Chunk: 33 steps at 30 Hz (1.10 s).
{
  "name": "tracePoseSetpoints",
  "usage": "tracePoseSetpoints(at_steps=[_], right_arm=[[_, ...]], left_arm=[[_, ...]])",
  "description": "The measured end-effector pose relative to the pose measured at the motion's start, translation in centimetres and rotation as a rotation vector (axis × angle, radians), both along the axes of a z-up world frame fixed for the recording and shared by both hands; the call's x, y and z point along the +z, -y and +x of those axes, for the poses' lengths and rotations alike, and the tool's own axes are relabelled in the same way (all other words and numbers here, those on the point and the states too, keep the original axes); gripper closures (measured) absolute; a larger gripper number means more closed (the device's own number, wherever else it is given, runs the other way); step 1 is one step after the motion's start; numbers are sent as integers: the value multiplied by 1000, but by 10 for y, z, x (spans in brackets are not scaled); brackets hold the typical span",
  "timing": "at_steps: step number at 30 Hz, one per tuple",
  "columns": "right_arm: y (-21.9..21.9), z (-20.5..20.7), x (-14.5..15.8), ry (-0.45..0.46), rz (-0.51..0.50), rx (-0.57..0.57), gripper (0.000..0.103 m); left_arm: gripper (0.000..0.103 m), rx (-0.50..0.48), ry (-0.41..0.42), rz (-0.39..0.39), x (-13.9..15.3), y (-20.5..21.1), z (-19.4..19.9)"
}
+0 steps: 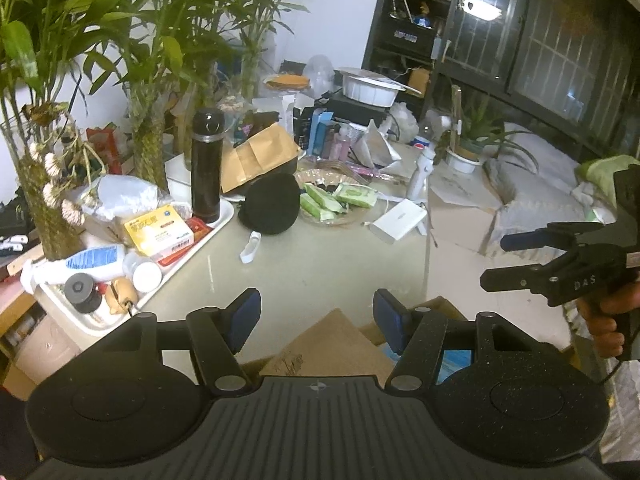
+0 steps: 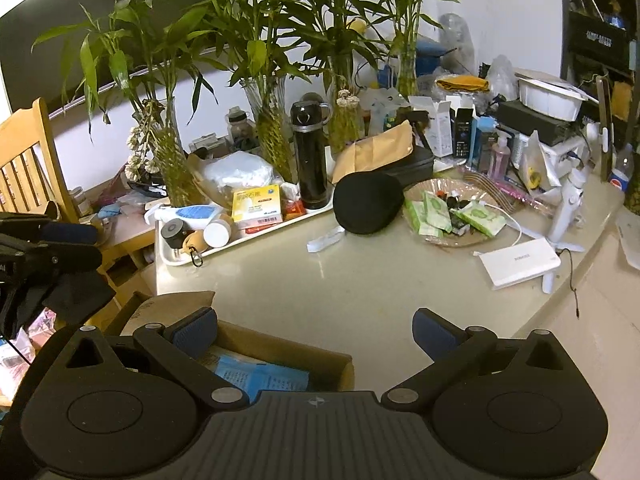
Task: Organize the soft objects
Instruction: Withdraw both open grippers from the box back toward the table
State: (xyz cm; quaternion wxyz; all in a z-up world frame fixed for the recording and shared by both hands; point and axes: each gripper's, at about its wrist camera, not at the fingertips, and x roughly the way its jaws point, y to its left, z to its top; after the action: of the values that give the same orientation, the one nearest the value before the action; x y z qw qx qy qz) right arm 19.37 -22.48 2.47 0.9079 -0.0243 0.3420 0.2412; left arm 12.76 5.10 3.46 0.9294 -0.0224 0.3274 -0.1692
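Note:
A black soft cap (image 1: 271, 204) lies on the pale table (image 1: 320, 256), next to a glass dish of green tissue packs (image 1: 340, 200). It also shows in the right wrist view (image 2: 367, 203), with the green packs (image 2: 452, 216) to its right. An open cardboard box (image 1: 332, 344) sits below the table's near edge; in the right wrist view the box (image 2: 280, 356) holds a blue packet (image 2: 260, 378). My left gripper (image 1: 316, 320) is open and empty above the box. My right gripper (image 2: 316, 334) is open and empty; it also shows in the left wrist view (image 1: 496, 260).
A white tray (image 1: 224, 216) at the left holds a black flask (image 1: 206, 164), a yellow box (image 1: 158, 230) and bottles. Bamboo plants in vases (image 1: 148, 80) stand behind it. A white power bank (image 1: 400, 220) and a white stand (image 1: 420, 176) lie to the right. A wooden chair (image 2: 28, 160) stands left.

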Motion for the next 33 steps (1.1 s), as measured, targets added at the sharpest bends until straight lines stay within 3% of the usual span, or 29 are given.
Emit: tracePoseSetpoints(at_steps=[16, 33], right_arm=[[4, 40, -8, 3, 10, -36, 0], [18, 95, -52, 13, 11, -80, 0]], left_arm=[[42, -9, 23, 12, -20, -22, 52], [42, -85, -8, 74, -91, -42, 116]])
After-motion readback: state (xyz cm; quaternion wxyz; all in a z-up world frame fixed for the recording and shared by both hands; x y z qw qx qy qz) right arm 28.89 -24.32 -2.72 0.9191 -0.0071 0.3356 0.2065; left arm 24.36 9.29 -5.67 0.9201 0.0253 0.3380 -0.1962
